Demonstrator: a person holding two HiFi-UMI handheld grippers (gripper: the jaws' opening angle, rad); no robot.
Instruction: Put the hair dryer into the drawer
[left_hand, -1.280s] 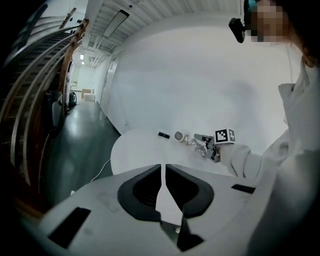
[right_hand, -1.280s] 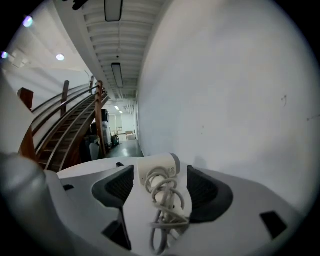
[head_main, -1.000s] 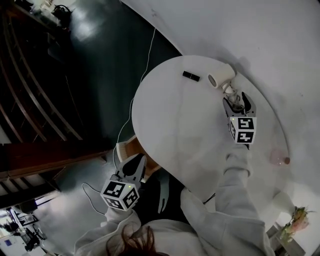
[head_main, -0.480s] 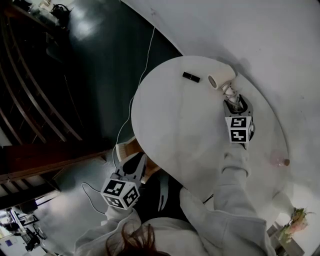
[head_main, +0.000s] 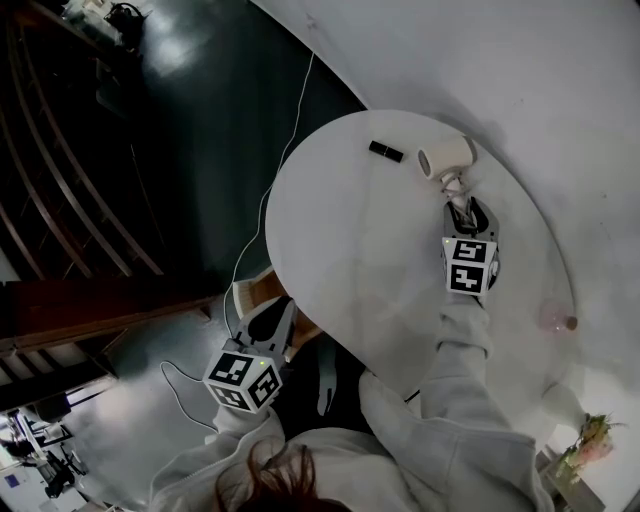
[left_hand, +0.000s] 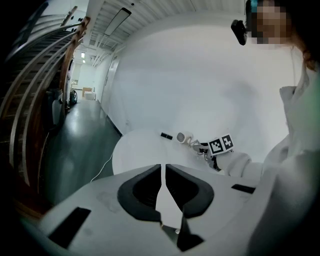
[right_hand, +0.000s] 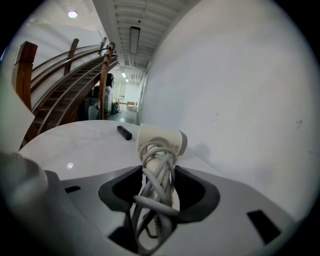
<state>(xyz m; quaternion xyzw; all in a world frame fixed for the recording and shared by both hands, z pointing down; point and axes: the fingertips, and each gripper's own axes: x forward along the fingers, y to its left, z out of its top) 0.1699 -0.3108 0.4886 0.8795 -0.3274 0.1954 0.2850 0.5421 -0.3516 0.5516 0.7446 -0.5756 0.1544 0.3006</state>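
Step in hand: grasping. On right gripper (head_main: 462, 205) fingers have just been closing, now clamping cord-wrapped handle of hair dryer (head_main: 447, 157), which is lying at upper right of tabletop (head_main: 340, 250). On left gripper (head_main: 278, 322) fingers are clenched and empty, hanging at lower left. Next move likely calling for lifting hair dryer clear and carrying to drawer, which is not showing in any view.

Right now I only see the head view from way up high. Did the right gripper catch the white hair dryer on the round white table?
Observer: Yes. The right gripper has just been closing its jaws, and its pads press both sides of the white hair dryer at its handle.
Operator: Is the cord hanging loose?
Observer: No, the pale cord is wound round the handle, with loops bunched between the jaws.
Operator: And my left gripper?
Observer: The left gripper has its jaws together, with nothing between them.
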